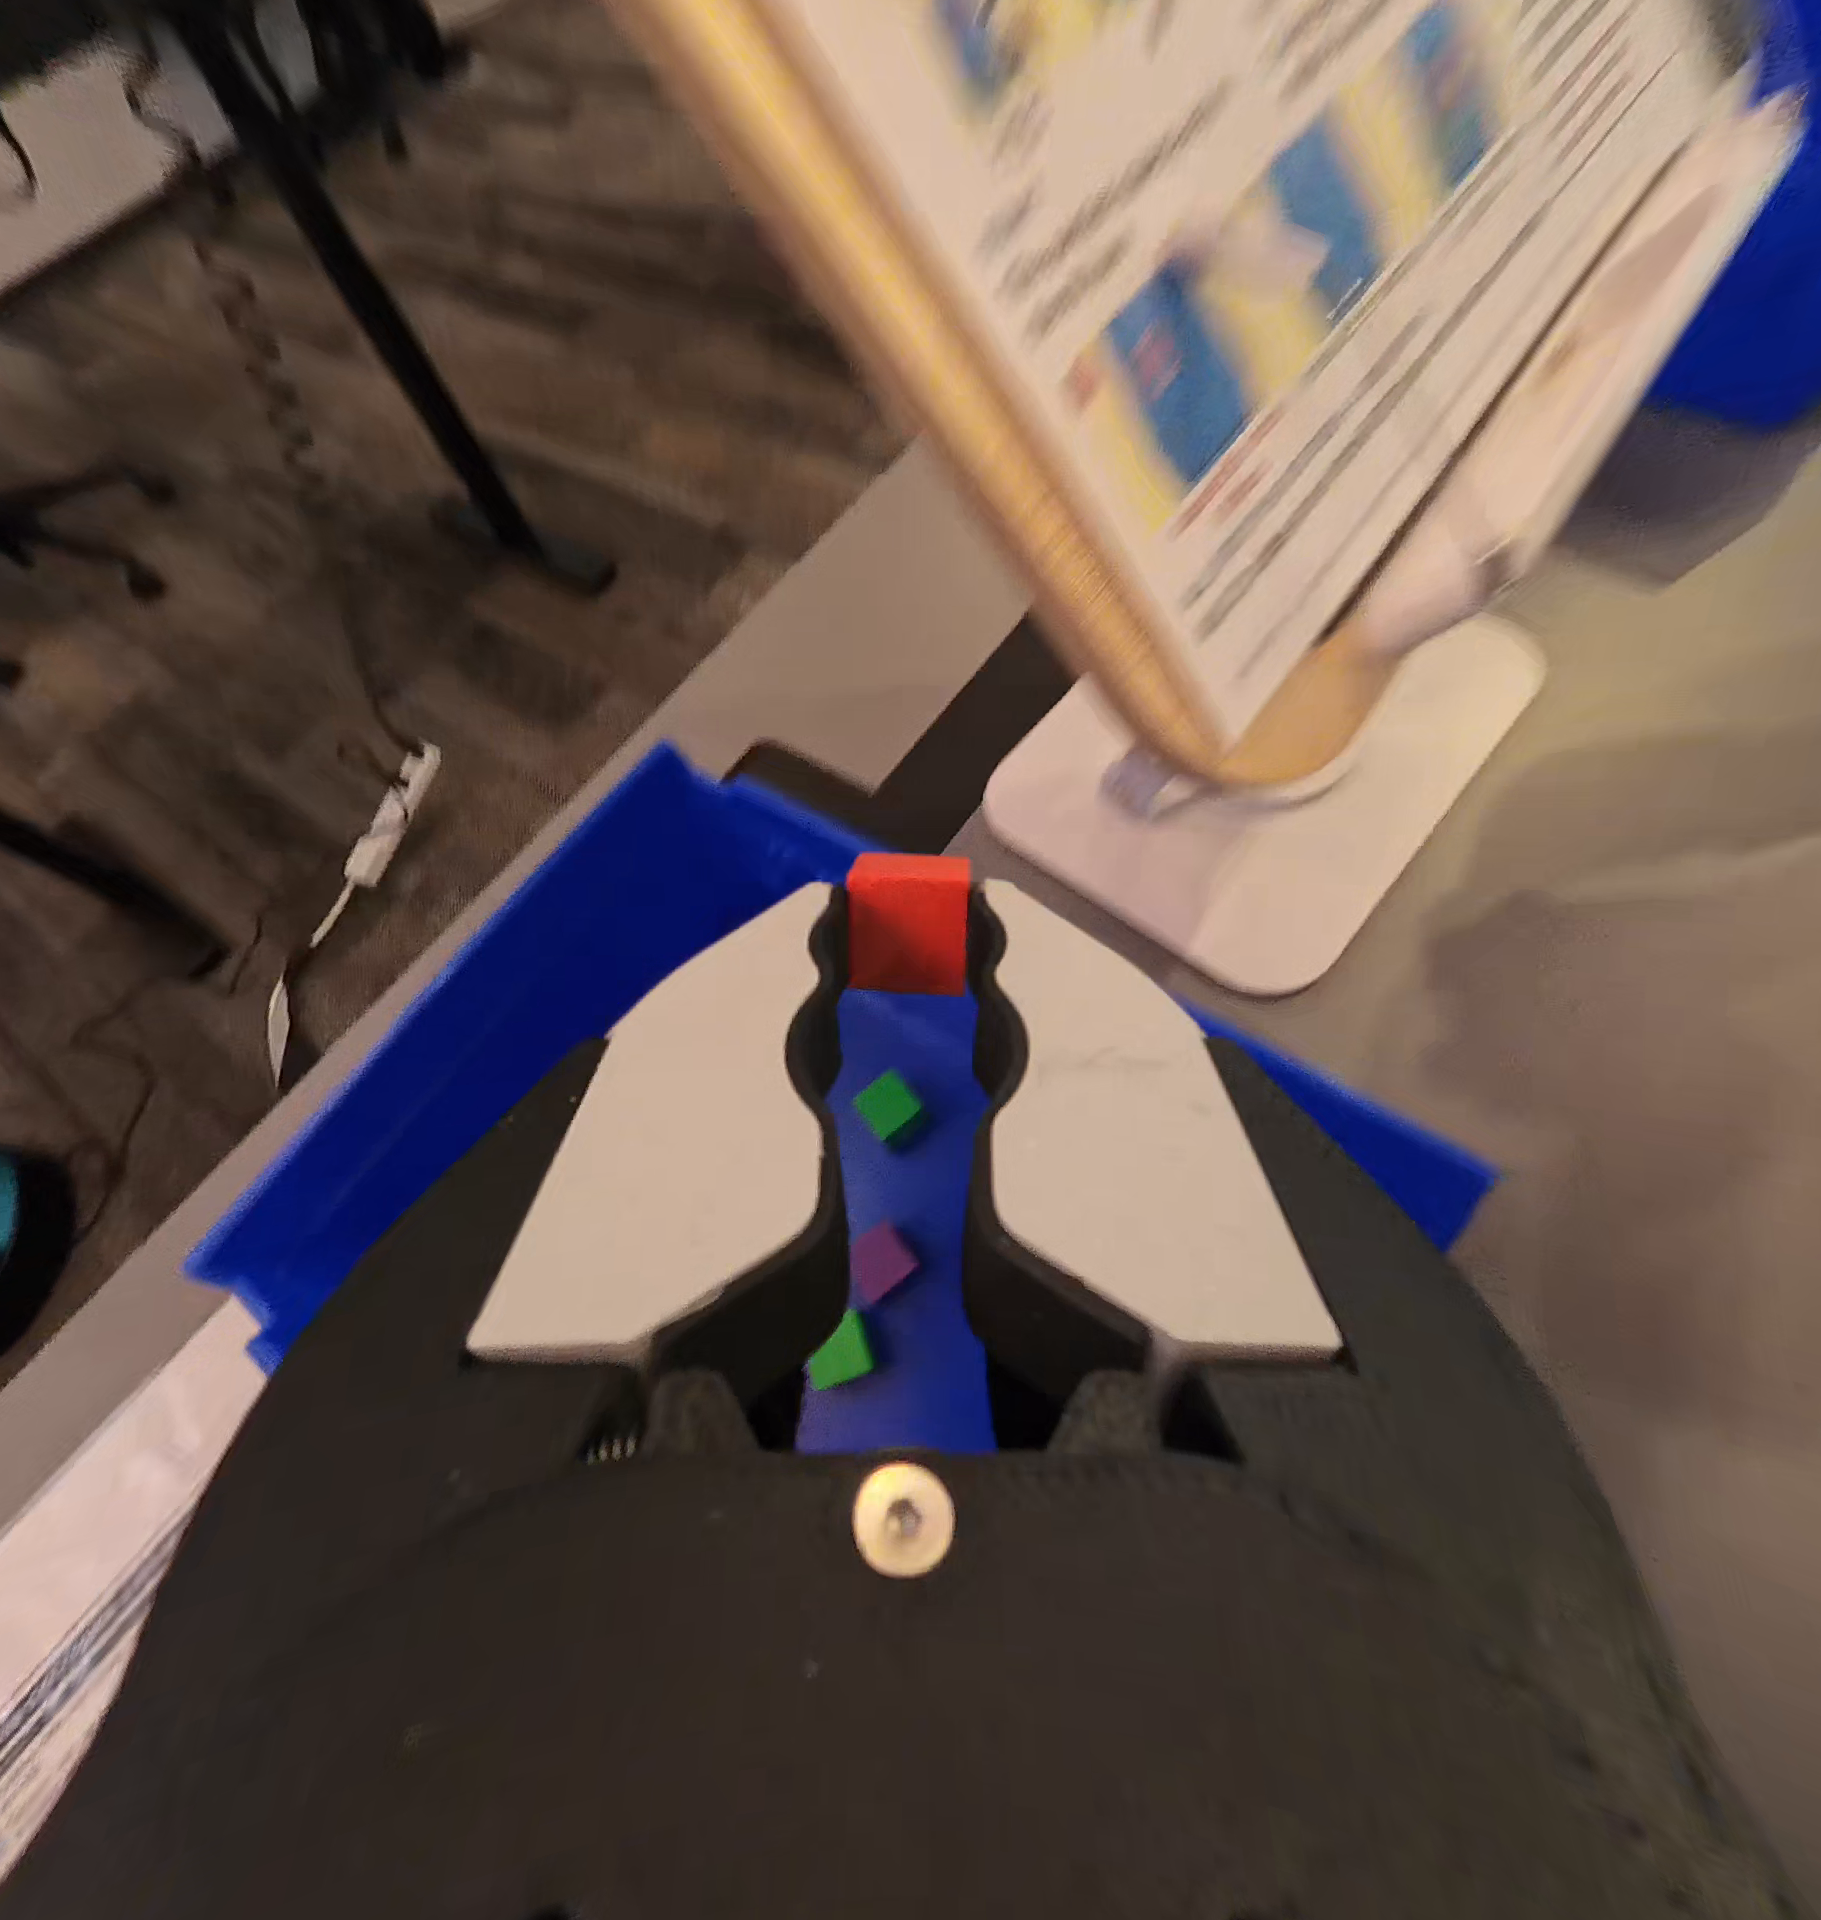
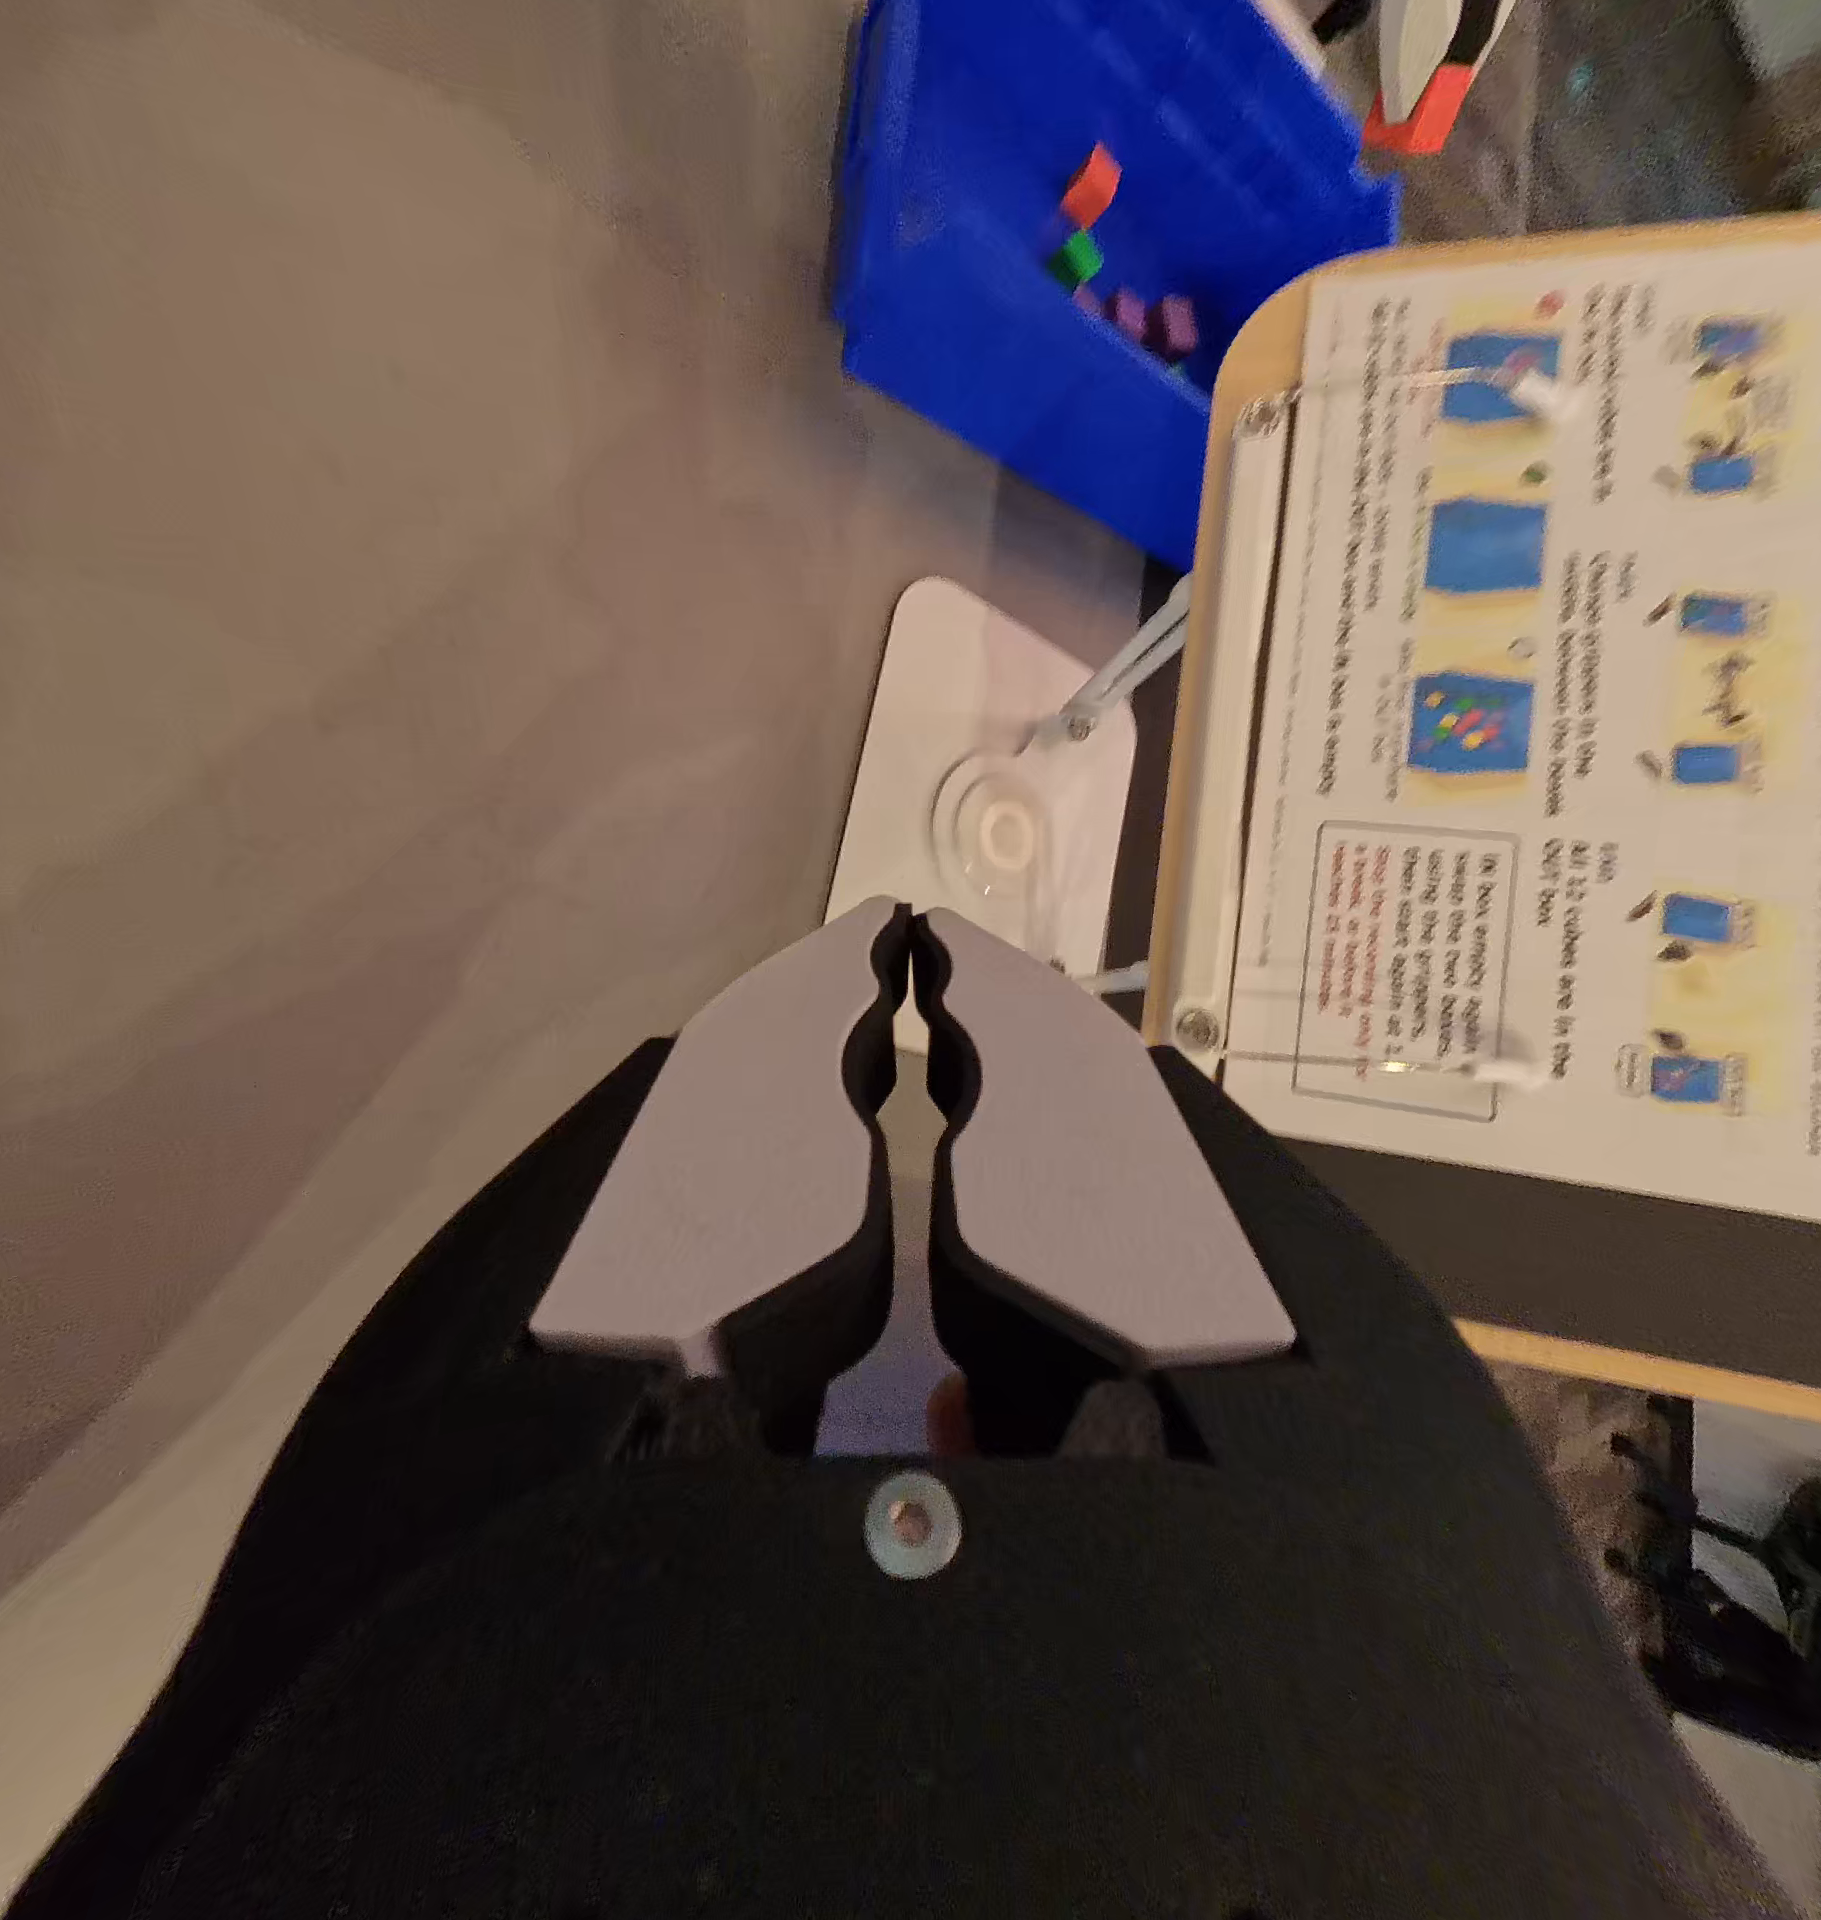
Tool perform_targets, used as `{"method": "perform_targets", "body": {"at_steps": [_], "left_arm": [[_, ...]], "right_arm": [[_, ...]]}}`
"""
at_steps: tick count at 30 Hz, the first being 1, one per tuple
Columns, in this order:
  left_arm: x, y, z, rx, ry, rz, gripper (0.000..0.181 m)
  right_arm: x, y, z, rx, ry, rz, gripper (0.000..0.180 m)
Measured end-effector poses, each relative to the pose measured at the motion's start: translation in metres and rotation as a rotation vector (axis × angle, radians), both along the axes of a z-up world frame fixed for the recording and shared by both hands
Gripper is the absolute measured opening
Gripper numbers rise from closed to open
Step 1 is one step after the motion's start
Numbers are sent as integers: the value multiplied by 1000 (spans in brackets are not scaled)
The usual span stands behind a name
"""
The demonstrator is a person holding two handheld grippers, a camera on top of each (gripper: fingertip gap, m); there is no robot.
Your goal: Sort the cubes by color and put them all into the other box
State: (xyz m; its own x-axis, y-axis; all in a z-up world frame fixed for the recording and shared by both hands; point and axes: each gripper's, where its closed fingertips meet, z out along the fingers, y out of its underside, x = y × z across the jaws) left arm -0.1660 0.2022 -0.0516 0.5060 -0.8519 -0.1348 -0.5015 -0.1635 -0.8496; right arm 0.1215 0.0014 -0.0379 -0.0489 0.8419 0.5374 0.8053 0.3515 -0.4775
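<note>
My left gripper is shut on a red cube and holds it above a blue box at the table's edge. Between its fingers I see two green cubes and a purple cube on the box floor. My right gripper is shut and empty over the grey table. In the right wrist view the blue box lies far ahead with a red cube, a green cube and purple cubes inside. The left gripper with its red cube shows above that box.
A white stand base holds a tilted instruction board just right of the box. The table edge runs along the box's left side, with carpet, cables and chair legs below. A printed sheet lies at the near left. One gripper's finger ends stand about 35 cm off the other's.
</note>
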Motion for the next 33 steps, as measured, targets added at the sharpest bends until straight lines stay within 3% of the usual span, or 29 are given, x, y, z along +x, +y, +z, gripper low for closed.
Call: {"method": "perform_targets", "body": {"at_steps": [5, 13, 16, 23, 33], "left_arm": [[47, -57, 57, 68, -194, -157, 21], [144, -147, 100, 12, -482, -478, 21], [173, -172, 101, -81, -582, -591, 21], [214, -196, 85, -235, -687, -719, 21], [225, -213, 79, -314, -753, -848, 21]], "right_arm": [[-28, 2, 17, 99, 139, 51, 2], [-58, 3, 52, 363, 380, 97, 24], [-64, 1, 61, 486, 426, 105, 35], [-70, -7, 73, 672, 493, 137, 36], [-78, -7, 61, 705, 442, 169, 34]]}}
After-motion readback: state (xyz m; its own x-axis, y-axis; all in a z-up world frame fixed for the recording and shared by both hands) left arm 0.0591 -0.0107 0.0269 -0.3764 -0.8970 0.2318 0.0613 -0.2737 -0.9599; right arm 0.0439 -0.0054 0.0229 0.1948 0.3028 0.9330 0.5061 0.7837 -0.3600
